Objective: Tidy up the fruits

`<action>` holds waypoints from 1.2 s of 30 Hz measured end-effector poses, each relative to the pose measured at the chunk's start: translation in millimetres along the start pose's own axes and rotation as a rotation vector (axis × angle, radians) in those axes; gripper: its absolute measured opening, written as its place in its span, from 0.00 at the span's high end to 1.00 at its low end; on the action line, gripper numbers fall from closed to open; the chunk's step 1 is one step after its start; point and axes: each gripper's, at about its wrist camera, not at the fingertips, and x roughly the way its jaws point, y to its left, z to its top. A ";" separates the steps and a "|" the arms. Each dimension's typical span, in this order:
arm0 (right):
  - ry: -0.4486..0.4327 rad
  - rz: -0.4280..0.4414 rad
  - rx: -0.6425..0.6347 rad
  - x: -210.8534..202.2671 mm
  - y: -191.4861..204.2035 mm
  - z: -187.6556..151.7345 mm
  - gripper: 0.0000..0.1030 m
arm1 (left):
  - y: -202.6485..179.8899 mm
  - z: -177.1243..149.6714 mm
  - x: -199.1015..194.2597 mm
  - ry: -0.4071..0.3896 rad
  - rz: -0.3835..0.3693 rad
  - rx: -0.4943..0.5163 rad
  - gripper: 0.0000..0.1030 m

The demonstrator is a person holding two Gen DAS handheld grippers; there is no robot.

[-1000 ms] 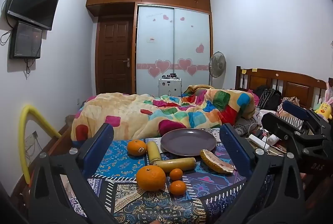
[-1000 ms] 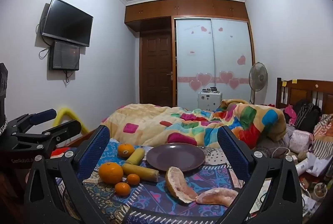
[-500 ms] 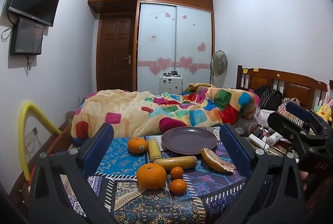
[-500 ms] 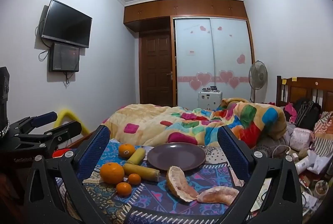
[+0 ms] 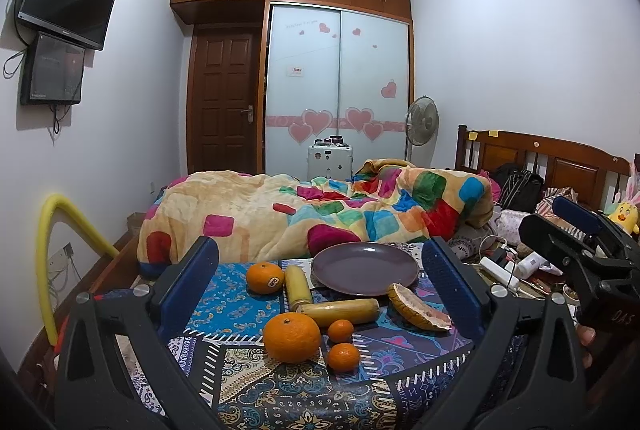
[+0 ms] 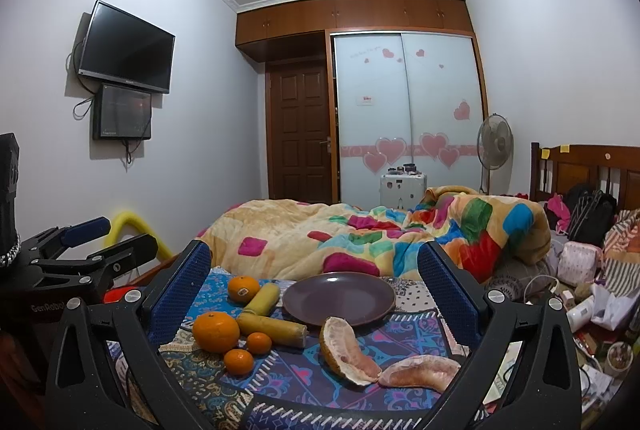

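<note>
Both tools spread wide, gripping nothing: left tool [image 5: 320, 286], right tool [image 6: 314, 282]. The purple plate [image 6: 339, 298] sits bare on the patterned cloth [image 6: 280, 382]; big orange [image 6: 216, 332] left of it, pomelo wedge [image 6: 349, 352] just in front.

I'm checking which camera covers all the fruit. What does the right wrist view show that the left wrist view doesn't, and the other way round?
Only the right wrist view shows the second pomelo piece, lying nearest the camera and touching the first.

Only the left wrist view shows the yellow chick toy by the headboard.

Both show the empty purple plate, the large orange, the stickered orange, two small oranges, two yellow cylinders and the first pomelo piece. Both tongs are open and hold nothing.
</note>
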 end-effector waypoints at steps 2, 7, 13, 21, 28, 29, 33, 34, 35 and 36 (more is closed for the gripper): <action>0.000 0.000 -0.001 0.0 0.9 -0.8 0.00 | -0.1 -0.2 0.6 0.001 0.001 0.001 0.00; 0.000 0.001 0.002 0.0 0.2 -0.6 0.00 | 1.0 0.0 0.4 0.000 0.001 -0.002 0.00; 0.001 0.000 0.002 -0.1 1.0 0.1 0.00 | 0.0 1.0 0.4 0.002 0.001 0.000 0.00; 0.001 0.002 0.004 0.8 1.2 -1.5 0.00 | 0.1 2.1 1.4 0.001 0.003 0.000 0.00; 0.002 0.000 0.006 0.7 2.2 -0.9 0.00 | 0.6 3.5 2.2 0.002 0.003 0.001 0.00; 0.002 0.000 0.006 0.5 2.1 -1.0 0.00 | 0.8 3.5 2.0 0.002 0.002 0.000 0.00; 0.002 0.000 0.008 0.6 2.4 -1.3 0.00 | 0.9 3.4 2.4 0.003 0.003 0.000 0.00; 0.003 0.001 0.007 1.1 1.9 -1.2 0.00 | 0.8 3.1 1.9 0.002 0.002 0.000 0.00; 0.004 0.001 0.008 0.9 2.4 -1.2 0.00 | 0.8 3.0 2.0 0.002 0.001 -0.001 0.00; 0.003 0.001 0.008 1.0 1.8 -1.3 0.00 | 0.3 2.8 2.0 0.001 0.002 0.001 0.00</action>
